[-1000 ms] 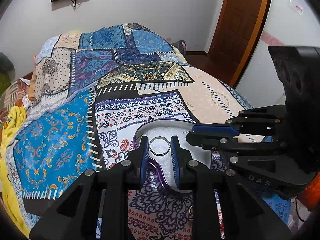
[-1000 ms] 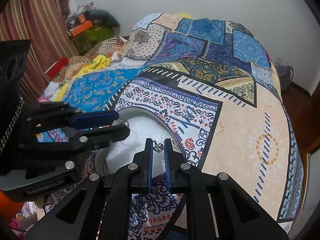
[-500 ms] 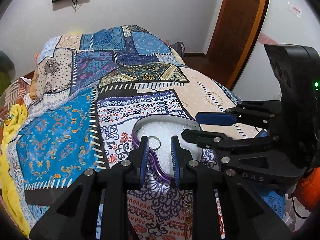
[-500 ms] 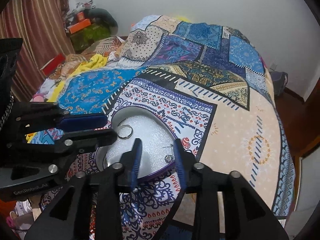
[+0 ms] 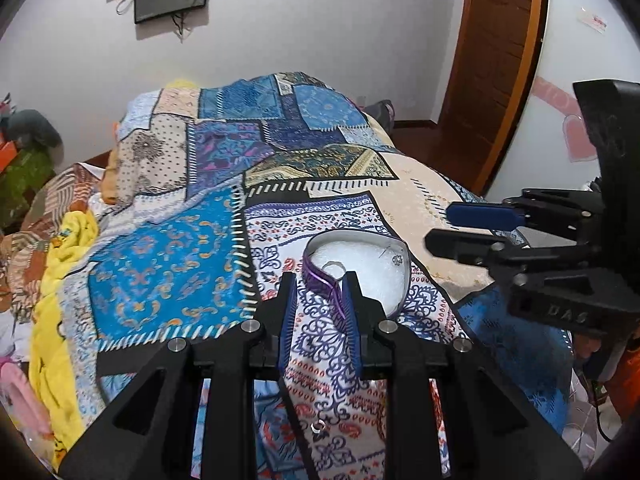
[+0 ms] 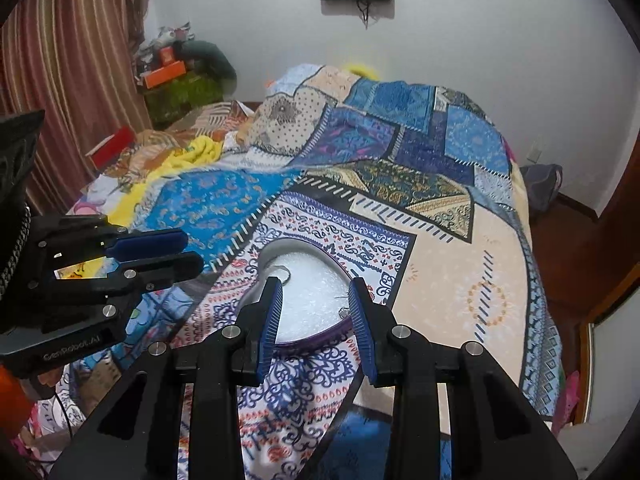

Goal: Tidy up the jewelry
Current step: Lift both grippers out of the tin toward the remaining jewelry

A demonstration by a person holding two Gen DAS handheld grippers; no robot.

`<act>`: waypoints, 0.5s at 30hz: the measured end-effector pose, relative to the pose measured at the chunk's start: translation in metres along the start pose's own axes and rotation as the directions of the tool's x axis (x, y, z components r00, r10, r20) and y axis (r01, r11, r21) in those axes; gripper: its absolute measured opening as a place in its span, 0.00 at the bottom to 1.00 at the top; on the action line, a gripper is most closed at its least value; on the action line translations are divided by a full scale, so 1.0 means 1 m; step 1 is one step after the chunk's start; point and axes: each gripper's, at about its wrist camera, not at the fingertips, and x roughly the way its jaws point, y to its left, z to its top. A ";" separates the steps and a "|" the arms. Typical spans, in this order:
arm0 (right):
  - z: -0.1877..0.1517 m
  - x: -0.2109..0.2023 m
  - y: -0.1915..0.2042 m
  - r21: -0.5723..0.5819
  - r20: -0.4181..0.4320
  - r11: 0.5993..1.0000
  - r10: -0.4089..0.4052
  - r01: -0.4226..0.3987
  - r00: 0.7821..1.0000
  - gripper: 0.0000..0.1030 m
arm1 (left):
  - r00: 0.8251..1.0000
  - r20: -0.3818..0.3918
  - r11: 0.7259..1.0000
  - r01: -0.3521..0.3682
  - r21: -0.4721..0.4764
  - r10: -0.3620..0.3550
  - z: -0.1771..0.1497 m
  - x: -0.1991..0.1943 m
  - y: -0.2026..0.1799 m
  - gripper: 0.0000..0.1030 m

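Observation:
A heart-shaped purple box (image 5: 320,280) with a white foam lining lies open on the patterned bedspread; it also shows in the right wrist view (image 6: 320,334). A silver ring (image 5: 335,267) lies in it at the left, also seen in the right wrist view (image 6: 282,274). A small pendant (image 5: 397,259) lies at its right, by my right finger in the right wrist view (image 6: 344,312). My left gripper (image 5: 320,296) is open and empty just short of the box. My right gripper (image 6: 316,304) is open and empty above the box's near rim.
The patchwork bedspread (image 5: 168,264) covers the bed. A small loose ring (image 5: 319,425) lies on the cloth below my left gripper. Yellow cloth (image 5: 60,264) and clutter sit at the left. A wooden door (image 5: 496,64) stands at the right.
Both grippers have pulled back and up from the box. My right gripper opened and left the pendant on the foam. The ring now lies in the box, ahead of my left gripper.

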 end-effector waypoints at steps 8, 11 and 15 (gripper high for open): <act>-0.005 -0.027 0.007 0.012 0.036 1.000 -0.021 0.021 0.999 0.31 | 0.998 0.023 0.999 -0.054 0.002 0.054 -0.014 -0.032 0.000 0.35; -0.008 -0.033 0.006 0.023 0.040 1.000 -0.022 0.021 0.999 0.31 | 0.997 0.022 0.997 -0.074 0.005 0.073 -0.023 -0.045 0.003 0.38; -0.018 -0.035 0.010 0.031 0.024 0.999 -0.023 0.022 0.999 0.31 | 0.996 0.000 0.996 -0.090 0.002 0.090 -0.038 -0.052 0.008 0.41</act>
